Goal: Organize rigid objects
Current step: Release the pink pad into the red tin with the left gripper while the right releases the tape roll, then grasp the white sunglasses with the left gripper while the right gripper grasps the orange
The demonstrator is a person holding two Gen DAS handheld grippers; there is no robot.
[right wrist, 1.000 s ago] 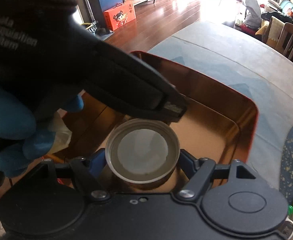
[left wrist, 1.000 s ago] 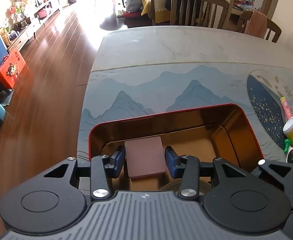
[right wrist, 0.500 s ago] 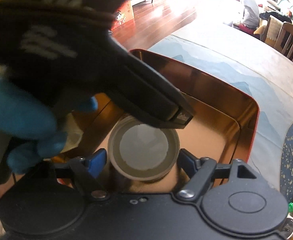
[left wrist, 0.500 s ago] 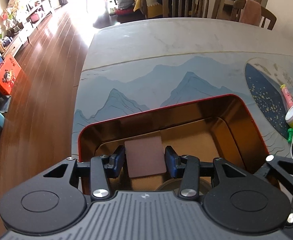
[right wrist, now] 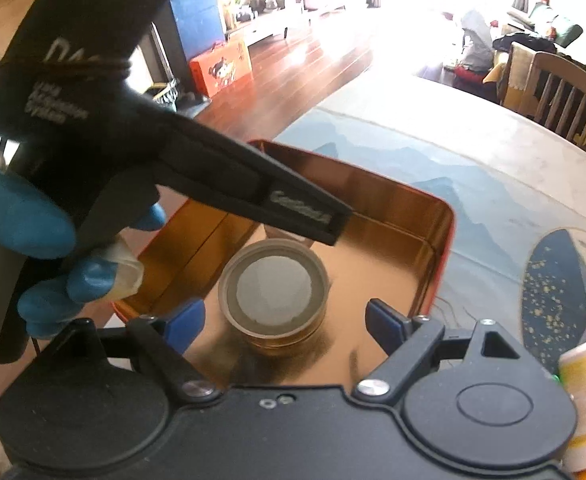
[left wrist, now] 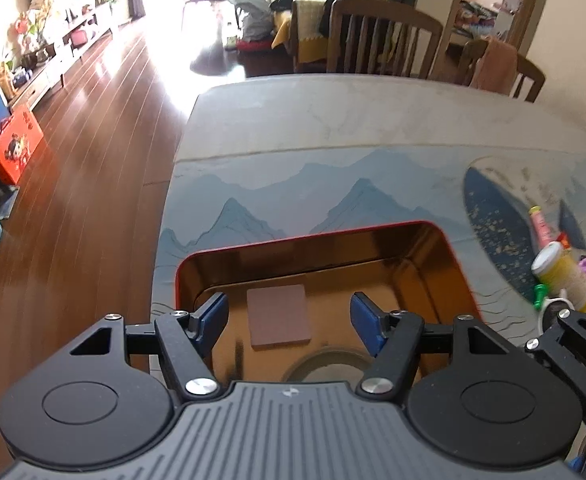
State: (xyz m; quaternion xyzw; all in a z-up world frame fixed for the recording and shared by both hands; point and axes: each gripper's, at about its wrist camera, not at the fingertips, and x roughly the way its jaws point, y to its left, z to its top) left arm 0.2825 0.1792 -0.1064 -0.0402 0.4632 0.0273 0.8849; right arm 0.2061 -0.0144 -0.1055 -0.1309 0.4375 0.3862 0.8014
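A gold-lined tin box with a red rim (left wrist: 457, 264) stands on the table; it also shows in the right wrist view (right wrist: 441, 248). A flat mauve pad (left wrist: 279, 316) lies on its floor. A round tin with a grey lid (right wrist: 274, 292) stands beside it in the box, its edge showing in the left wrist view (left wrist: 325, 364). My left gripper (left wrist: 289, 320) is open above the pad, apart from it. My right gripper (right wrist: 283, 322) is open, its pads on either side of the round tin and apart from it. The left tool crosses the right wrist view.
A yellow bottle (left wrist: 569, 276), a pink tube (left wrist: 545, 228) and small green and purple toys lie on the table right of the box. Wooden chairs (left wrist: 381, 40) stand at the far edge. The table's left edge drops to wooden floor (left wrist: 73, 200).
My left gripper opened and let go of the mauve pad, which now lies in the box. My right gripper opened and let go of the round tin. Both have lifted back a little.
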